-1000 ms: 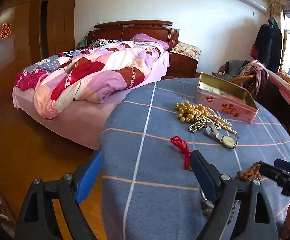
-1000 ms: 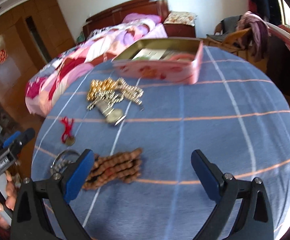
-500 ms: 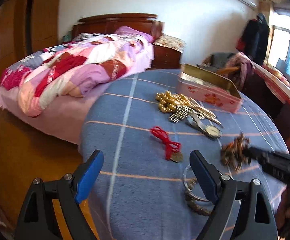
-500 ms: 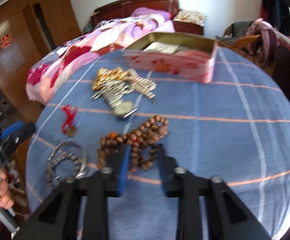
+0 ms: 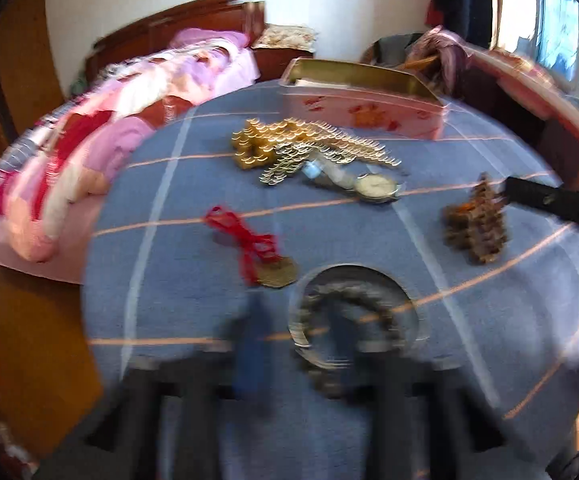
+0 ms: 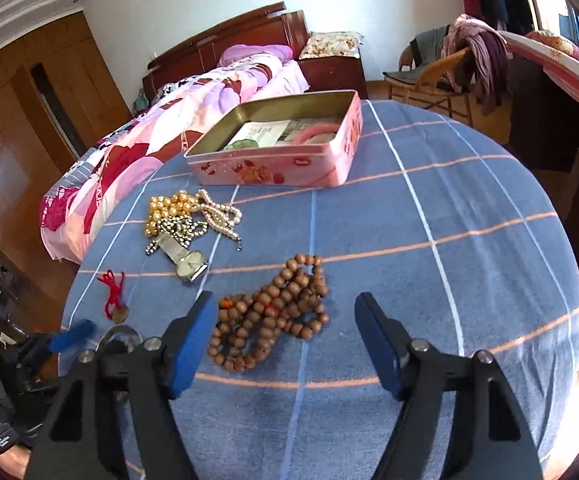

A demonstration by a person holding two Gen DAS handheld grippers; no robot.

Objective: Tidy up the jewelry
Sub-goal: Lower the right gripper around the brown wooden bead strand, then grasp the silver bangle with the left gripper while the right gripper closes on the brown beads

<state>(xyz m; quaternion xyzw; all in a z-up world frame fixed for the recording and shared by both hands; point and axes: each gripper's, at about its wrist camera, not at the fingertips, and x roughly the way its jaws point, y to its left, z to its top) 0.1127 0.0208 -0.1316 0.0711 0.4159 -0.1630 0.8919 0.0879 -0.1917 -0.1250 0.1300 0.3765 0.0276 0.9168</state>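
Observation:
A wooden bead bracelet [image 6: 273, 312] lies bunched on the blue checked tablecloth [image 6: 449, 240]. My right gripper [image 6: 285, 300] is opening, its blue pads standing clear on either side of the beads. In the blurred left wrist view, my left gripper [image 5: 297, 316] is closing over a silver bangle [image 5: 353, 276] that has a dark beaded bracelet inside it. The bangle's left rim sits between the pads, which still show a gap. Further back lie a red cord with a coin [image 5: 257, 244], a watch [image 6: 187, 262] and gold beads [image 6: 167, 208]. Behind them stands an open pink tin [image 6: 281, 168].
The round table ends just left of the bangle [image 6: 119, 334]. A bed with a pink quilt [image 6: 149, 140] stands beyond the left edge. A chair draped with clothes [image 6: 461, 64] and a dark desk [image 6: 549, 120] are at the back right. A hand [image 6: 9, 456] holds the left gripper.
My right gripper shut on the wooden beads, shifted them toward the table's middle, then opened and left them lying there. My left gripper moved over the bangle and its jaws narrowed.

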